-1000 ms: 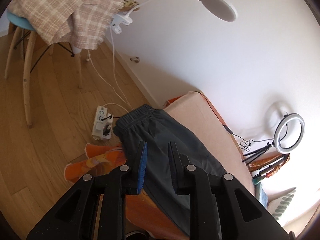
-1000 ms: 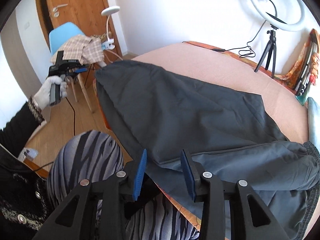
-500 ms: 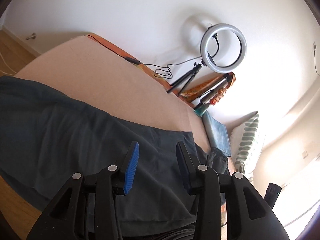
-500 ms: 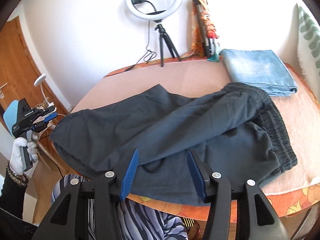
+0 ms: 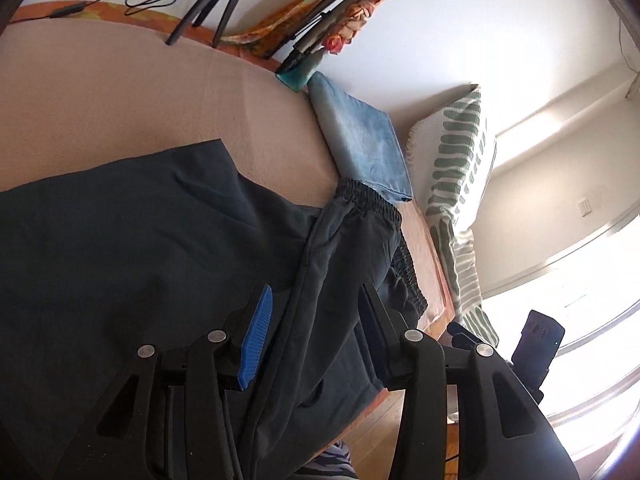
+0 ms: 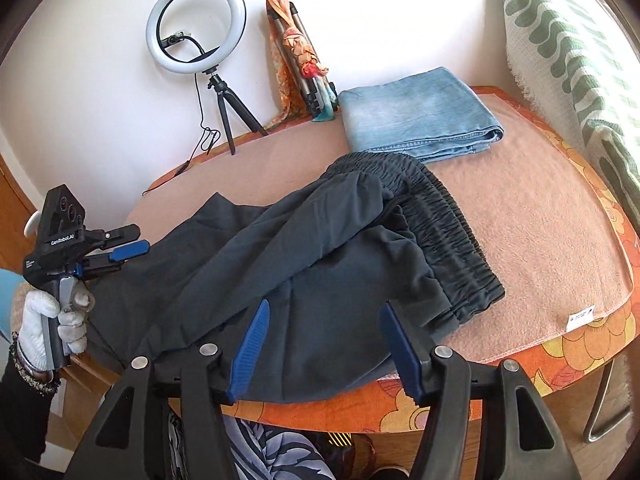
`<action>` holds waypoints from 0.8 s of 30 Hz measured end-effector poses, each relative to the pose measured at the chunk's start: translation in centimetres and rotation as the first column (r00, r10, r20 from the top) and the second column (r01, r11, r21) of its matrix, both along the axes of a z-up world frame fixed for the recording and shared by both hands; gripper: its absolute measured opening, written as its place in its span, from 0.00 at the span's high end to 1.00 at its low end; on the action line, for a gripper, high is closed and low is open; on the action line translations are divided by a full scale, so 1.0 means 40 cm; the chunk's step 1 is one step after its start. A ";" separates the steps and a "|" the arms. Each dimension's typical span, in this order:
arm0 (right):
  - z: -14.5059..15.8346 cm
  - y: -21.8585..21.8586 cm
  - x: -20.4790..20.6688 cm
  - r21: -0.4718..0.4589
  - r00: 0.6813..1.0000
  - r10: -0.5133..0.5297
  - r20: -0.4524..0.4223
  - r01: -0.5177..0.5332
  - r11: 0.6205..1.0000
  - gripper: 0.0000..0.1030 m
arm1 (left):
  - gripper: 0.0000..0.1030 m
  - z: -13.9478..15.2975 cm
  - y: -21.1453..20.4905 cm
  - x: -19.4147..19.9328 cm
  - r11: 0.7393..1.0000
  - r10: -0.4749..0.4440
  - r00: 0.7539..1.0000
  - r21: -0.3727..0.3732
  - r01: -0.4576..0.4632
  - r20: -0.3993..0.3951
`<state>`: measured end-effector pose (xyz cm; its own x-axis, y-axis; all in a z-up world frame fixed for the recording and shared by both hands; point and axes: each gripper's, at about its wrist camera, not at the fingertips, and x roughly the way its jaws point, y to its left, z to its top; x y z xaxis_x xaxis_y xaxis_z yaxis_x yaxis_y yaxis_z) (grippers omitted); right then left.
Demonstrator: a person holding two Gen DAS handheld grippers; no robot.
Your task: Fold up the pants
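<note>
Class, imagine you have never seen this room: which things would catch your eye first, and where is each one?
First the dark pants, rumpled across the middle of the pink blanket, with both open grippers over their near edge. Then the folded jeans behind them, and the white ring light on its tripod by the wall.

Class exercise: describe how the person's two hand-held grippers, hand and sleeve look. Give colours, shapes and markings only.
Each hand-held gripper, left and right, has a black angular frame with silver round bolts and ribbed blue pads. The left one's black body bears white lettering. The left hand wears a white glove, with a beaded bracelet and a black sleeve.
</note>
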<state>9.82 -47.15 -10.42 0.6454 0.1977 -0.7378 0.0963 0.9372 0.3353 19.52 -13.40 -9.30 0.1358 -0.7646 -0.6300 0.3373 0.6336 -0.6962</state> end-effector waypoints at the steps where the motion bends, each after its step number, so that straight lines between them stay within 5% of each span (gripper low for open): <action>1: -0.002 -0.009 0.002 0.006 1.000 -0.007 -0.001 0.007 1.000 0.40 | 0.58 -0.015 -0.030 0.009 1.000 -0.008 1.000 0.019 0.009 -0.008; 7: -0.010 -0.051 0.011 0.018 1.000 -0.022 -0.008 0.022 1.000 0.40 | 0.58 -0.094 -0.152 0.048 0.995 -0.066 0.994 0.069 0.072 -0.087; 9: -0.008 -0.068 0.018 0.033 0.999 -0.031 -0.006 0.031 0.999 0.40 | 0.58 -0.108 -0.180 0.053 0.987 -0.060 0.996 0.146 0.069 -0.063; 12: -0.002 -0.088 0.036 0.042 0.999 -0.039 -0.003 0.040 0.998 0.40 | 0.58 -0.125 -0.198 0.051 0.985 -0.078 0.995 0.151 0.087 -0.063; 15: -0.001 -0.099 0.064 0.035 0.999 -0.039 -0.007 0.039 0.999 0.40 | 0.68 -0.111 -0.207 0.040 0.986 -0.103 0.995 0.132 0.103 -0.009; 17: -0.005 -0.109 0.085 0.045 0.999 -0.040 -0.012 0.041 0.998 0.40 | 0.95 -0.100 -0.221 0.031 0.985 -0.134 0.991 0.117 0.130 0.025; 24: -0.003 -0.147 0.147 0.124 0.998 -0.062 -0.021 0.064 0.990 0.40 | 0.96 -0.046 -0.263 -0.022 0.971 -0.240 0.965 0.044 0.237 0.105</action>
<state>15.71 -53.04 -10.54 0.6471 0.2478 -0.7210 0.1605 0.8802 0.4466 18.65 -23.93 -11.14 0.0213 -0.7637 -0.6452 0.5541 0.5462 -0.6282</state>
